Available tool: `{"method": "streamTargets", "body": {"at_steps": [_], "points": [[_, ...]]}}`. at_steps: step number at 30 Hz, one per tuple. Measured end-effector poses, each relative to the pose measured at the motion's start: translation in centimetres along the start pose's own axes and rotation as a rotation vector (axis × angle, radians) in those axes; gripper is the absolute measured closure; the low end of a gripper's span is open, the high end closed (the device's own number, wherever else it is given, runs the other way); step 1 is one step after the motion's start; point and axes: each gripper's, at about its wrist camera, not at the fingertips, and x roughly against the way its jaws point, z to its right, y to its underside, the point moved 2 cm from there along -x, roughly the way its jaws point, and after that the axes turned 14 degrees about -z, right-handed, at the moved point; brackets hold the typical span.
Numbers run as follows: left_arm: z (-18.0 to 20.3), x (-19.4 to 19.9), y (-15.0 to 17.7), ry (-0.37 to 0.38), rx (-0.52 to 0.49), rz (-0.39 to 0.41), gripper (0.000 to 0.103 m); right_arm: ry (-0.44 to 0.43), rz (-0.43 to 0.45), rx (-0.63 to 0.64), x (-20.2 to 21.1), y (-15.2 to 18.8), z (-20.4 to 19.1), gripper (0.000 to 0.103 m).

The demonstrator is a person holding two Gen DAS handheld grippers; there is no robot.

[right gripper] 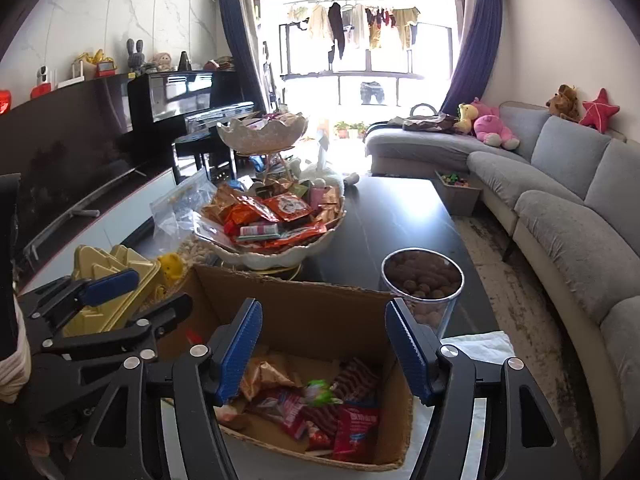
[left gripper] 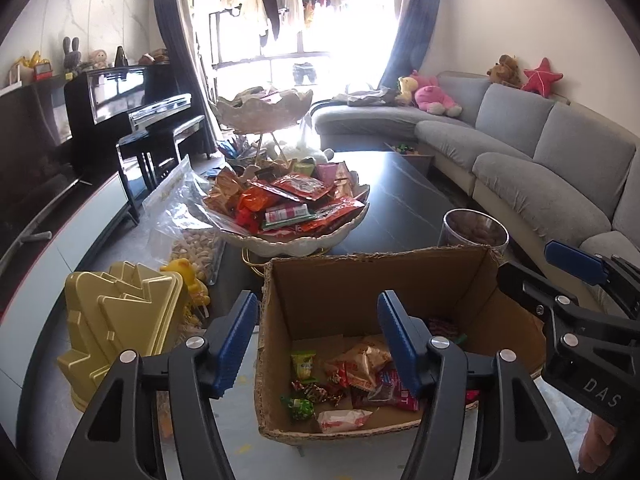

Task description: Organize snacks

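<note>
Snacks point(left gripper: 352, 376) lie loose in the bottom of a cardboard box point(left gripper: 360, 280) on the dark counter point(left gripper: 400, 200), with more wrapped packets heaped in a white scalloped bowl point(left gripper: 296, 236) just behind it. Both claws hang over the box's open top. Left claw point(left gripper: 318, 344): blue pads spread about halfway, nothing between them, touching nothing. Right claw point(right gripper: 324, 350): likewise half spread and empty, beside the left. A gold tree-shaped tin point(left gripper: 120, 320) sits left of the box, a metal cup point(right gripper: 422, 280) of brown balls to its right.
</note>
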Motion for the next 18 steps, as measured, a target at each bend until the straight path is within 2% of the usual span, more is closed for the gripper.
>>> {"method": "streamTargets", "body": {"at_steps": [1,3,4,12,18], "points": [[0.0,0.3,0.2,-0.002,0.003,0.005,0.04,0.001,-0.001,-0.005,0.1,0.3,0.2,0.038],[0.0,1.1,0.8,-0.022,0.007,0.023,0.031,-0.004,-0.003,-0.016,0.3,0.8,0.5,0.033],[0.1,1.6,1.1,-0.03,0.007,0.033,0.029,-0.002,0.0,-0.019,0.5,1.0,0.6,0.031],[0.6,5.2,3.6,-0.027,0.011,0.082,0.028,0.028,0.031,-0.024,3.3,3.7,1.1,0.027],[1.0,8.5,5.4,-0.034,0.012,0.123,0.019,0.041,0.056,-0.025,6.1,5.6,1.3,0.026]]}}
